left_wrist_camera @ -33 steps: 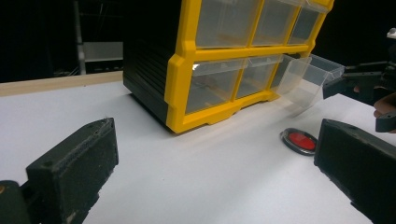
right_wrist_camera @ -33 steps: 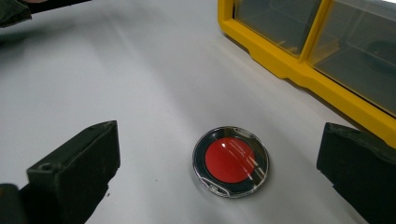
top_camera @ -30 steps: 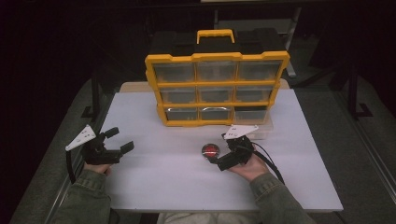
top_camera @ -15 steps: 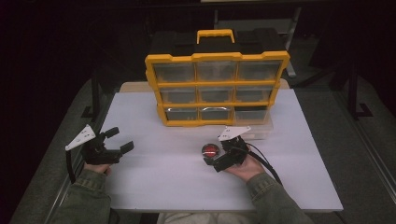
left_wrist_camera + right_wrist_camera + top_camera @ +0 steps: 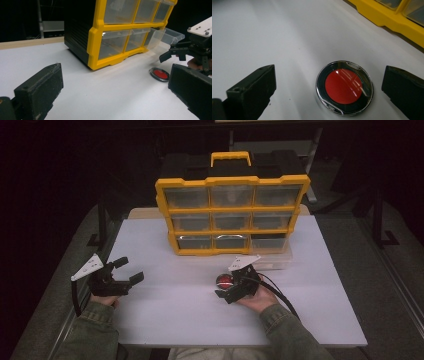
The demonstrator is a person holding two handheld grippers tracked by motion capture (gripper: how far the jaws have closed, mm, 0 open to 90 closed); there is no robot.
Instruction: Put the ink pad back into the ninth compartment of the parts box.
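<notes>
Both tools apart; right tool (image 5: 226, 287) has edged nearer the red disc (image 5: 224, 280).

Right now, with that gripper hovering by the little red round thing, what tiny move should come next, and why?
Probably ease the right gripper a little farther down and then shut it. Its jaws stand open on either side of the red disc, which lies flat on the white table, not yet gripped. A clear drawer of the yellow organizer stands pulled out nearby, perhaps its destination.

Yellow drawer organizer (image 5: 232, 215) on white table (image 5: 170, 320)
</notes>
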